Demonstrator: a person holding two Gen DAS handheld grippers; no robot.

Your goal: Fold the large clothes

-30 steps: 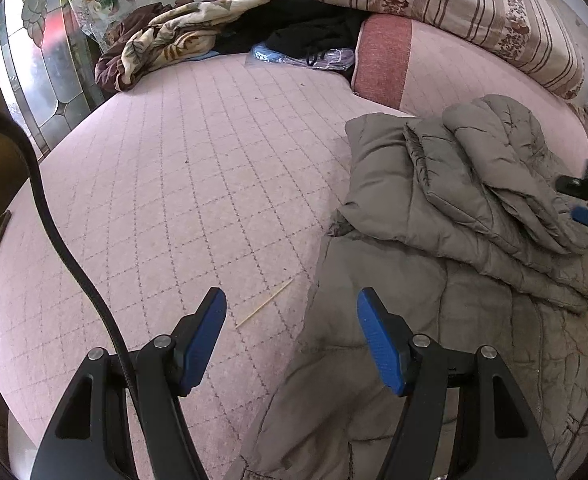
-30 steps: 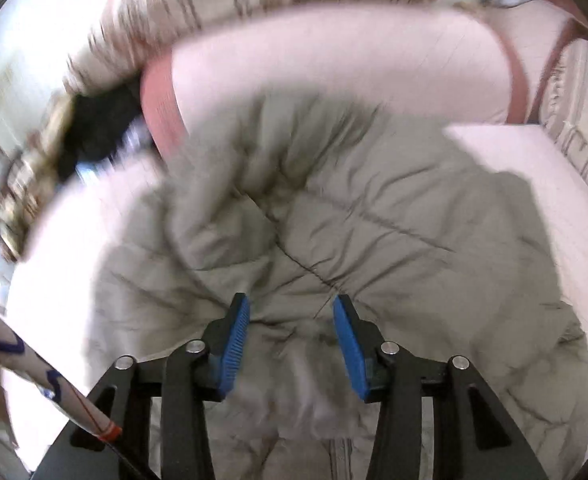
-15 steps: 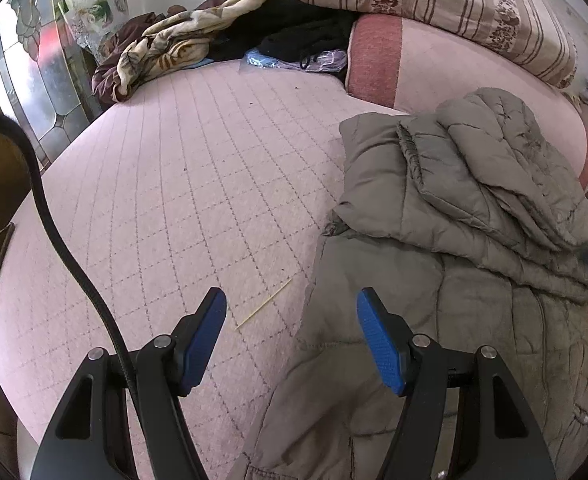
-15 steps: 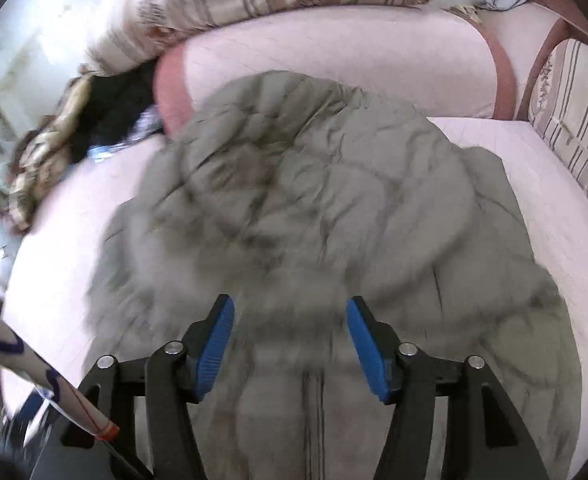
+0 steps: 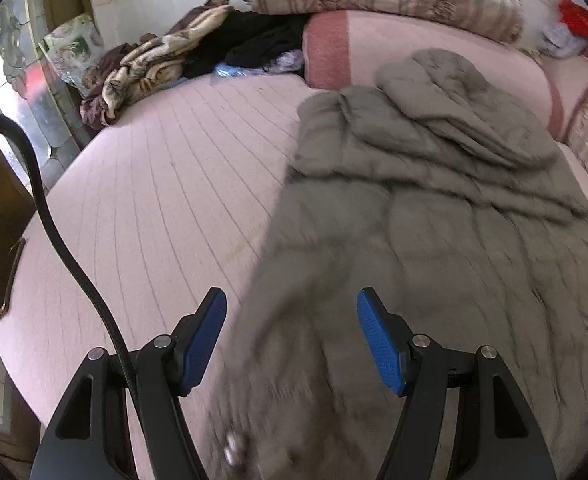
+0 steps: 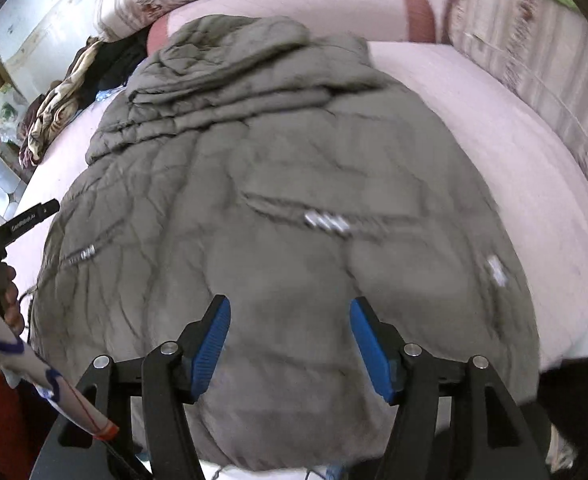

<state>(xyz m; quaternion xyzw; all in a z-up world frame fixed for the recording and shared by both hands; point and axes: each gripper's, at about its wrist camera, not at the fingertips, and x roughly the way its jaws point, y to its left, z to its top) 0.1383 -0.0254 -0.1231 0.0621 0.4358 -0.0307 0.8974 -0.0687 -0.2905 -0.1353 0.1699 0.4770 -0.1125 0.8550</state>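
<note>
**Both grippers open above the jacket**

Two grippers hover with fingers spread wide, nothing held. The grey-green quilted puffer jacket (image 5: 434,216) lies on the pink quilted round bed (image 5: 153,200), its sleeves folded across the upper part near the pink bolster cushion (image 5: 374,52).

Against a second ago, the left gripper (image 5: 289,340) has shifted right, from over the jacket's left edge to over its body; the right gripper (image 6: 289,340) has pulled back from the sleeves toward the hem, its fingers now wider apart.

Motion blur smears the near fabric in both views. The left gripper's own view cuts off the hem. Metal zip pulls (image 6: 326,222) show only as streaks.
</note>
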